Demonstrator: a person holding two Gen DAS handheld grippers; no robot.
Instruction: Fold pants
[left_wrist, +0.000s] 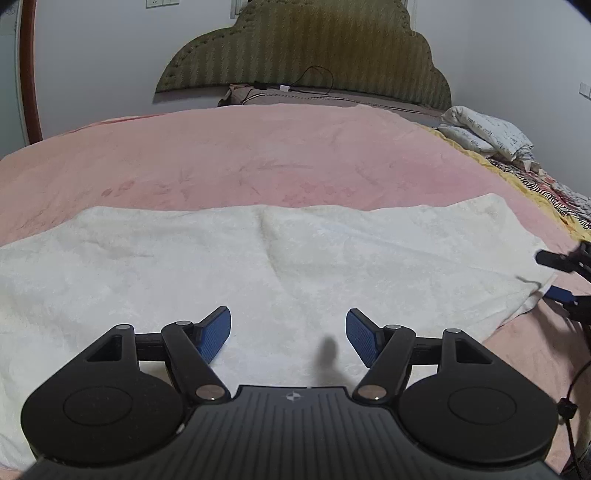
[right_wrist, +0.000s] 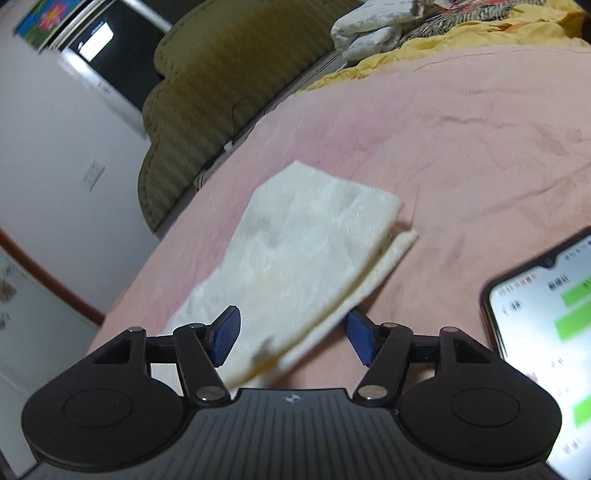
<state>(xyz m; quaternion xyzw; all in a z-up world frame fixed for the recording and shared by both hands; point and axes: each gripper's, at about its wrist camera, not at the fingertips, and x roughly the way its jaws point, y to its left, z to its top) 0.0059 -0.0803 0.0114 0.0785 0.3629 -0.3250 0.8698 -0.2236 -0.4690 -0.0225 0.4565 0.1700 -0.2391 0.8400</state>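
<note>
Pants (left_wrist: 258, 266), cream and already folded flat, lie on the near part of the pink bedspread (left_wrist: 258, 155). Left gripper (left_wrist: 288, 334) hovers above them, spread and empty; right gripper (right_wrist: 293, 334) straddles their near corner, unclamped. Next fold wants both ends lifted evenly.

Lying folded on the pink-covered bed (left_wrist: 295, 147): cream pants (left_wrist: 258, 258), near its foot edge. Sitting crumpled toward the head-end right corner: a white printed pillow (left_wrist: 487, 134) beside yellow bedding (left_wrist: 476, 155).

bed (left_wrist: 258, 155): pink cover | headboard (left_wrist: 306, 51): olive, scalloped | wall (left_wrist: 103, 48): white | window (right_wrist: 110, 55): dark
</note>
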